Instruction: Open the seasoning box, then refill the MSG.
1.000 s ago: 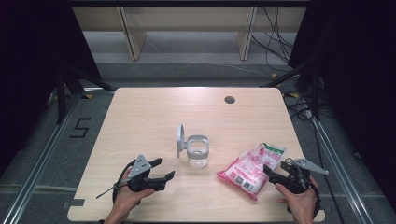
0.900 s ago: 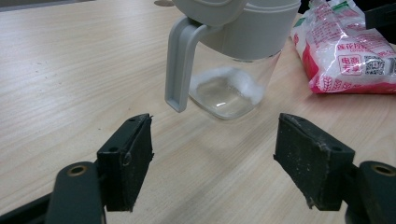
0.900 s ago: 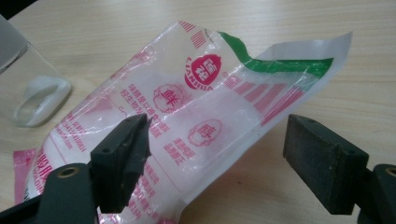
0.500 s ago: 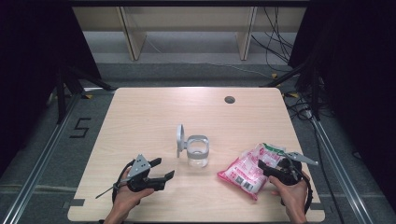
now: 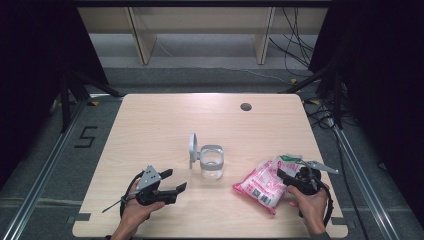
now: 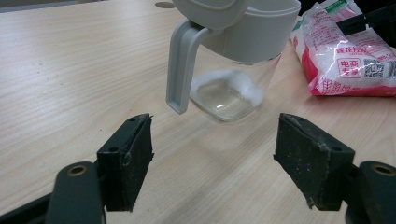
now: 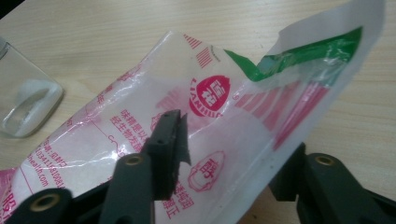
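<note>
Pink bag (image 5: pixel 261 183) lies just right of jar (image 5: pixel 211 162). Our right gripper (image 7: pixel 224 154) jaws straddle bag's torn top, not clenched. Left gripper (image 6: pixel 215 158) released, facing jar. We judge bag soft, slippery; grip near top.

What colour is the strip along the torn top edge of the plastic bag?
Green, on the otherwise pink, red and white bag. It shows best in the right gripper view.

Light wooden table (image 5: pixel 150 125), grey floor (image 5: pixel 200 55), dark curtains (image 5: pixel 35 75), cables (image 5: pixel 295 45)
</note>
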`<state>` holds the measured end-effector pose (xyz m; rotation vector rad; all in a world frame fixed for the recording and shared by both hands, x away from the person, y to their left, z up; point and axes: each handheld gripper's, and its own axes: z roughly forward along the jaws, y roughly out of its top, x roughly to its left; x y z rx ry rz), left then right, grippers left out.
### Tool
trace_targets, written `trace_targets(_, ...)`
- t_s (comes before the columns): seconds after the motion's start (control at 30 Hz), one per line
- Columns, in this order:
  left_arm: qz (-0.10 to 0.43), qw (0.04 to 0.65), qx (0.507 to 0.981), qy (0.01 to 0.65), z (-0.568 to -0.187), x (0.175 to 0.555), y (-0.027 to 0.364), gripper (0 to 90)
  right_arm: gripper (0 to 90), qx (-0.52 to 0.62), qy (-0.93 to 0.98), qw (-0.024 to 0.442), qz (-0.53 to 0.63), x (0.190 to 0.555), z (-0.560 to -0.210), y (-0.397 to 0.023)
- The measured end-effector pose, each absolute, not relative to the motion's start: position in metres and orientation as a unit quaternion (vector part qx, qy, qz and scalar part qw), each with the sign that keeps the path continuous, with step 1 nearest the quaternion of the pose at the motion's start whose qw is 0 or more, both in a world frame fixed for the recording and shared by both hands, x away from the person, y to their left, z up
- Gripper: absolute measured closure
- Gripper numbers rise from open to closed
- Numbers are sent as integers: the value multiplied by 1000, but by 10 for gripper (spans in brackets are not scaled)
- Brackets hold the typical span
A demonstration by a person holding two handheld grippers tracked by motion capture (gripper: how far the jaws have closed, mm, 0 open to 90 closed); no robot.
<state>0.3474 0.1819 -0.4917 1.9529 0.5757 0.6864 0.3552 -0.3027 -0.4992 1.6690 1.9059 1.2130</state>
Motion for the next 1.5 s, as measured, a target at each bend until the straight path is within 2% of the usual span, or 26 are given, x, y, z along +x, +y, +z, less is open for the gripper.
trace_targets(0.3,282,475,801,232,-492,348,182,271,799,567,681,169,431,358,-499,-305)
trace_targets(0.43,283,472,802,233,-491,348,183,271,850,556,695,184,417,360,-499,-302)
trace_targets(0.47,281,476,799,235,-492,348,182,271,860,574,684,169,417,358,-498,-297)
trace_targets(0.57,282,476,799,235,-492,347,182,271,884,546,701,178,423,361,-498,-299)
trace_targets(1.0,283,472,801,234,-491,347,182,271,900,535,698,191,436,354,-484,-290)
trace_targets(1.03,283,472,801,234,-491,347,182,271,900,504,716,221,430,358,-485,-293)
trace_targets(1.13,280,488,793,233,-492,347,180,271,900,504,716,205,438,353,-478,-290)
trace_targets(1.2,282,479,799,231,-491,346,181,271,900,497,710,227,445,351,-475,-288)
trace_targets(1.23,282,479,799,230,-491,346,181,271,900,503,706,215,450,347,-471,-284)
trace_targets(1.37,278,485,797,228,-490,343,175,275,900,470,707,233,475,340,-462,-279)
trace_targets(1.5,273,485,798,231,-489,338,168,275,900,455,713,227,483,330,-450,-271)
